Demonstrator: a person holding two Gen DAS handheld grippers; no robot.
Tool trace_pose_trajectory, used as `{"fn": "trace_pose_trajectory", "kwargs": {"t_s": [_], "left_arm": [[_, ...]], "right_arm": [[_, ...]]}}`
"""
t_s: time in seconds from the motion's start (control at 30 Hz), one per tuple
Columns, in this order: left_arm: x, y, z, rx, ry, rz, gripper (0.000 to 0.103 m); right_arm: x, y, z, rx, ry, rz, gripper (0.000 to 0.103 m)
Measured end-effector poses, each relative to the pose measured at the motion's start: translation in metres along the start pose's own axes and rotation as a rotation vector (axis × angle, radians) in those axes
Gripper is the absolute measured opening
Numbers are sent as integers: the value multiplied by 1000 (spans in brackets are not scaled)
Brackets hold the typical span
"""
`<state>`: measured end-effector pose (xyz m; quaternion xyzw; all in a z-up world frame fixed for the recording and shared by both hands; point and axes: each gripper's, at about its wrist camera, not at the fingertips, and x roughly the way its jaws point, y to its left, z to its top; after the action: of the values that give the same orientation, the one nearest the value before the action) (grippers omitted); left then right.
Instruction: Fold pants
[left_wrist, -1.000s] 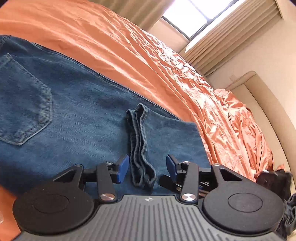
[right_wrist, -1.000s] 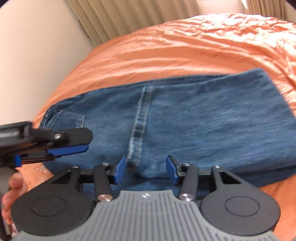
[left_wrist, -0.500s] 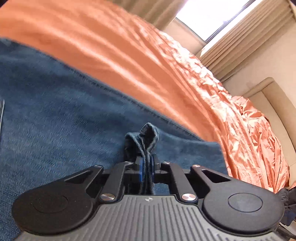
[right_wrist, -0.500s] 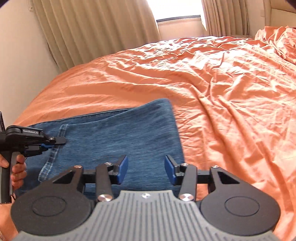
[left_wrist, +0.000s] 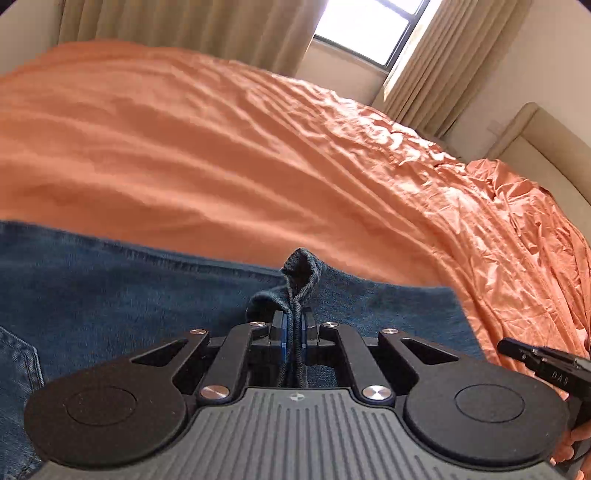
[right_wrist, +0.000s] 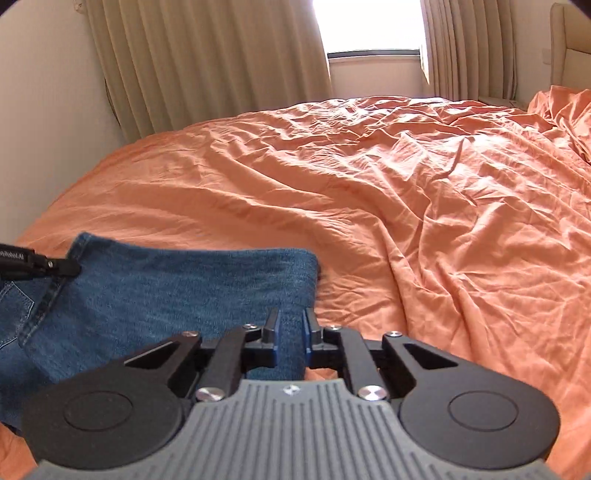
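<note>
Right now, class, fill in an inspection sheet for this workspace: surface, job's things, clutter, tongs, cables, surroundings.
Surface: bed with a wrinkled orange sheet.
Job's things: blue jeans lying flat on the near side of the bed; hem bunched upward.
Clutter: nothing seen.
Tongs: left tongs shut on the hem; right tongs closed to a narrow gap around the jeans' edge, grip uncertain.
Cables: nothing seen.
Surroundings: beige curtains, bright window, padded headboard.
</note>
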<state>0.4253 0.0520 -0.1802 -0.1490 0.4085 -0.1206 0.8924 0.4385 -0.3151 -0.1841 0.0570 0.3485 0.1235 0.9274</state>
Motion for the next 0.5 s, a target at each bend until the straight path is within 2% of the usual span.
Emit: {"fn": "trace_pose_trajectory", "kwargs": {"t_s": [0.23, 0.4, 0.5], "left_arm": [[25, 24, -21, -84, 44, -7, 7], [29, 30, -22, -91, 52, -29, 8], [30, 30, -22, -90, 61, -15, 13]], "right_arm": [[69, 7, 32, -66, 30, -22, 1], [113, 1, 23, -89, 116, -57, 0], [119, -2, 21, -73, 124, -50, 0]]}}
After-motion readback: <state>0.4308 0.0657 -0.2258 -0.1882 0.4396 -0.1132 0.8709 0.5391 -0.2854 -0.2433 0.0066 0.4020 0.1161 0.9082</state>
